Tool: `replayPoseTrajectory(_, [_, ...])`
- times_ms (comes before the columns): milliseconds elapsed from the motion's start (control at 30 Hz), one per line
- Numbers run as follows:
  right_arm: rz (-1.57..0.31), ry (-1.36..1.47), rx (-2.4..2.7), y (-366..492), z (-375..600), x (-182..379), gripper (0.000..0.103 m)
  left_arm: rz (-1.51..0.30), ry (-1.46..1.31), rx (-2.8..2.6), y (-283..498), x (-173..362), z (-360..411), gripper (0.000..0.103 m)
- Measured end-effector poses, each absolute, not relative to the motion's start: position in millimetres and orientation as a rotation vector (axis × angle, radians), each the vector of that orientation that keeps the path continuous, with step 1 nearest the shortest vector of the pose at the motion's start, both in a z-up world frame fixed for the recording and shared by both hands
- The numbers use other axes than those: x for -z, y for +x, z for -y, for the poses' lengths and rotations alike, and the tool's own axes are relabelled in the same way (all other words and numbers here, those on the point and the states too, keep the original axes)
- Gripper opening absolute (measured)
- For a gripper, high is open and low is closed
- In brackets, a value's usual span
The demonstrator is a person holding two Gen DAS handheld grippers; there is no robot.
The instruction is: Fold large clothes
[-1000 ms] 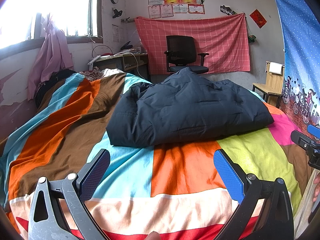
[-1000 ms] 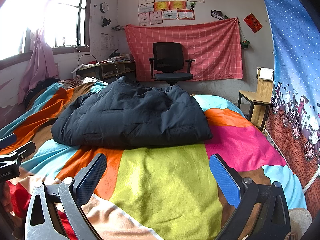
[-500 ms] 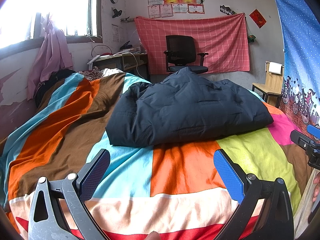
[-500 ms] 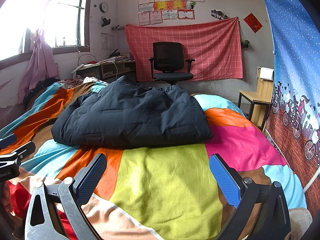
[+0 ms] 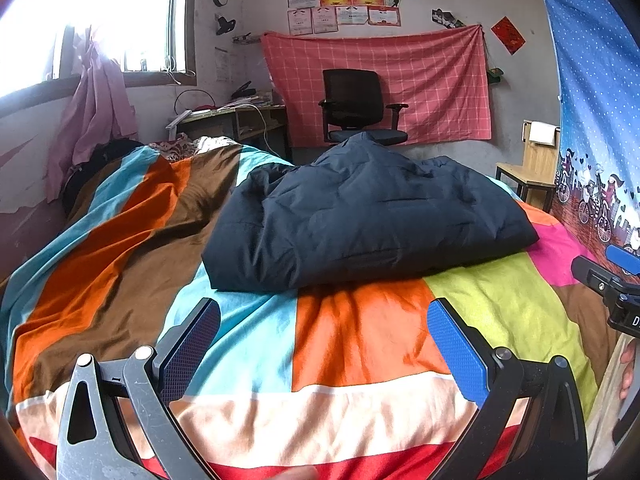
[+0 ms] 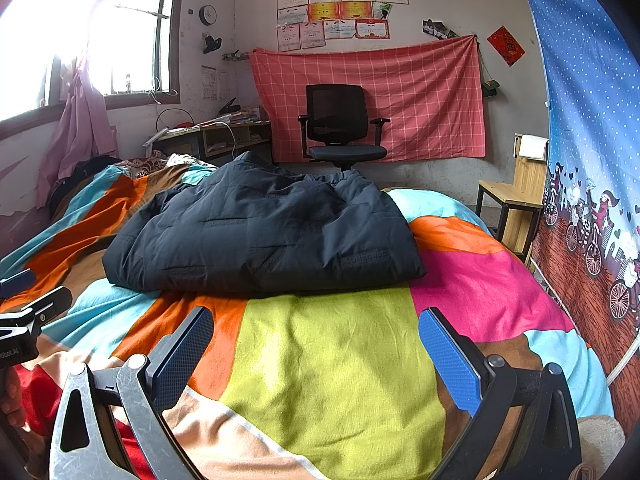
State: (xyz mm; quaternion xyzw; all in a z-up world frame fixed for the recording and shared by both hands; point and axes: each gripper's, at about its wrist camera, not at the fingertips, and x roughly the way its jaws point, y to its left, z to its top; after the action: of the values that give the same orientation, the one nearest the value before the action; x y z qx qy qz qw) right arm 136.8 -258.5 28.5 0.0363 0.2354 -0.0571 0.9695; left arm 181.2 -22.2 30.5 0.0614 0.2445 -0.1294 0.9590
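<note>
Left wrist view: left gripper (image 5: 323, 344) jaws wide, empty
right gripper (image 6: 315, 352): wide, empty
jacket (image 5: 360, 220): folded, centre frame, long axis left-right on bedspread (image 5: 360, 340)

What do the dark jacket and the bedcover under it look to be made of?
The jacket looks like a padded synthetic shell, navy, with a matt to faint sheen: stitched quilt lines and puffy bulk show, though the filling is hidden. The bedcover looks like soft woven or brushed fabric, matt, in colour blocks, with fine wrinkles and a slight nap.
</note>
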Motion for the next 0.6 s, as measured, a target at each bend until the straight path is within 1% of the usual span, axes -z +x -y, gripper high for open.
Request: replayPoseTrajectory(600, [-0.476,0.074,0.116,136.7,258.1,-28.4,0.103,-0.496,0.123,0.261,180.5,-29.3,23.4,0.101])
